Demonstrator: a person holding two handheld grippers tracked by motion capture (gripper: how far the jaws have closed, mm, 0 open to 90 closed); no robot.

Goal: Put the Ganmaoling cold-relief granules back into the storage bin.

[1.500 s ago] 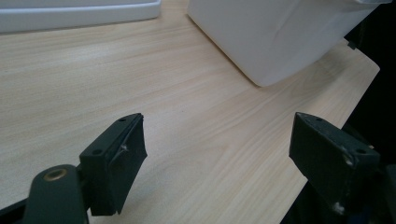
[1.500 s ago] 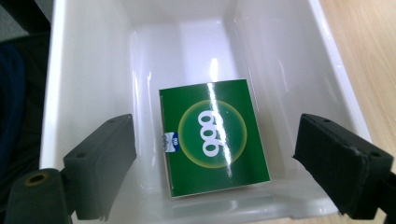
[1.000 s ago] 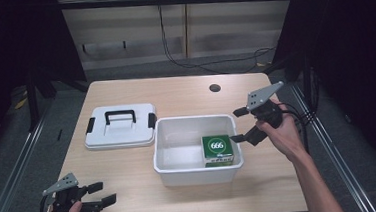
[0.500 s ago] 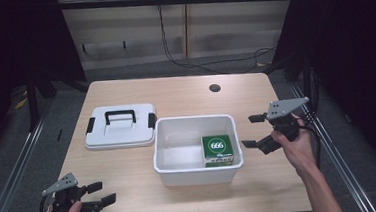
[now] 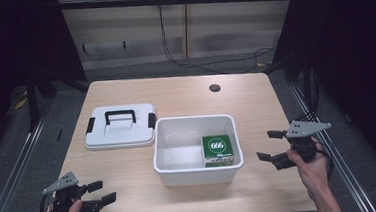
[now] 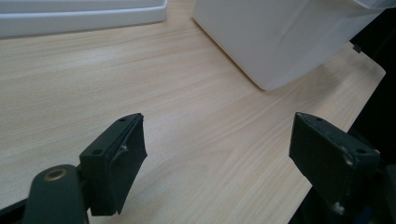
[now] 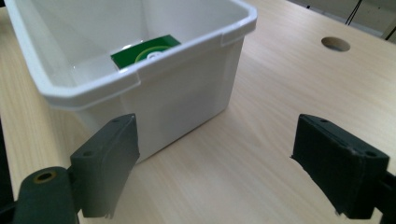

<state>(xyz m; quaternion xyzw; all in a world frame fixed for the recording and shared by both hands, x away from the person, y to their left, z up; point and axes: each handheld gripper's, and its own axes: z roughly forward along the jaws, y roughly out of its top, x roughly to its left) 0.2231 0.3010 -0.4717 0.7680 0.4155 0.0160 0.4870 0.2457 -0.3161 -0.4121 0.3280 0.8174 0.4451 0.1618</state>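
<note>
A white plastic bin (image 5: pixel 199 173) stands in the middle of the wooden table, with a green box marked 666 (image 5: pixel 217 149) lying in its right half. The bin's white lid (image 5: pixel 121 126) with a black handle lies flat to its left. My right gripper (image 5: pixel 271 145) is open, low over the table to the right of the bin, holding nothing; in the right gripper view the bin (image 7: pixel 154 79) and green box (image 7: pixel 144 51) sit just ahead of my gripper (image 7: pixel 215 158). My left gripper (image 5: pixel 100 192) is open at the front left corner, empty (image 6: pixel 215 154).
A round cable hole (image 5: pixel 215 88) lies in the table's far right part. The table's front edge runs close to both hands. In the left gripper view the bin's wall (image 6: pixel 280 37) and the lid's edge (image 6: pixel 79 16) lie ahead.
My right gripper has moved down and toward the front right, away from above the bin to low beside it. The left gripper has stayed in place.
</note>
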